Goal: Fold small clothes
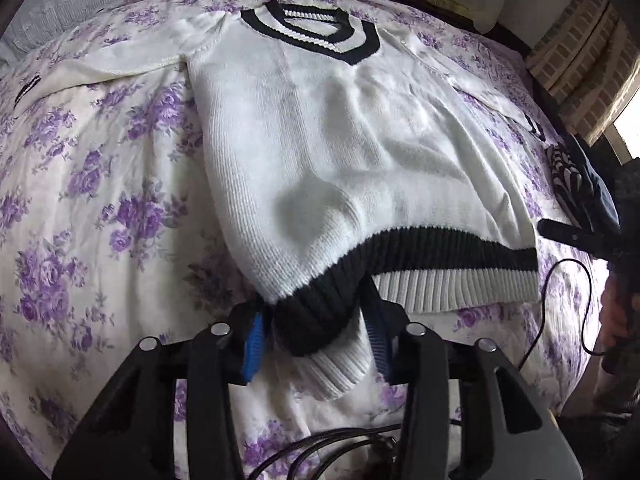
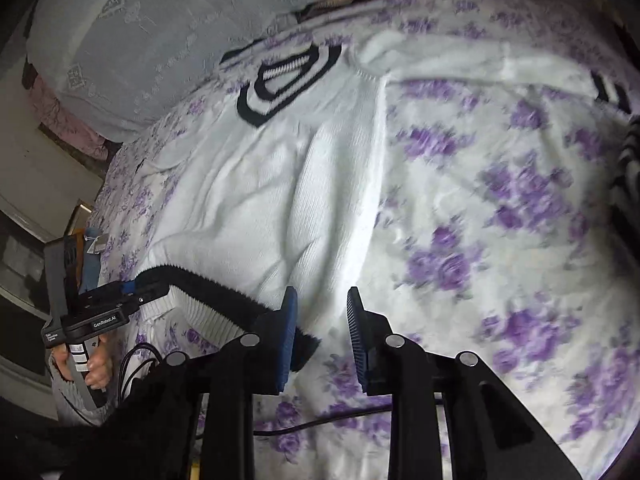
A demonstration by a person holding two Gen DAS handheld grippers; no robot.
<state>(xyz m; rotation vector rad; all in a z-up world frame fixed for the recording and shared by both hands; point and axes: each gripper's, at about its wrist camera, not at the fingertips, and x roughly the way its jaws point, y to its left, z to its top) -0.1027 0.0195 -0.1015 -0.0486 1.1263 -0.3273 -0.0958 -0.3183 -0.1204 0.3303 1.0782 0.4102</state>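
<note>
A white knit sweater [image 1: 340, 152] with black-and-white striped collar and hem lies spread on a purple-flowered bedsheet [image 1: 92, 184]. The left gripper [image 1: 316, 340] has a bunched corner of the hem pinched between its partly closed blue pads. The right gripper [image 2: 322, 340] hovers at the hem's other corner, jaws narrowly apart, gripping nothing.

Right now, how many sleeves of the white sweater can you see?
2. One sleeve spreads toward the upper left of the left wrist view; the other sleeve runs to the right, its striped cuff near the bedspread's edge. Neither is folded in.
</note>
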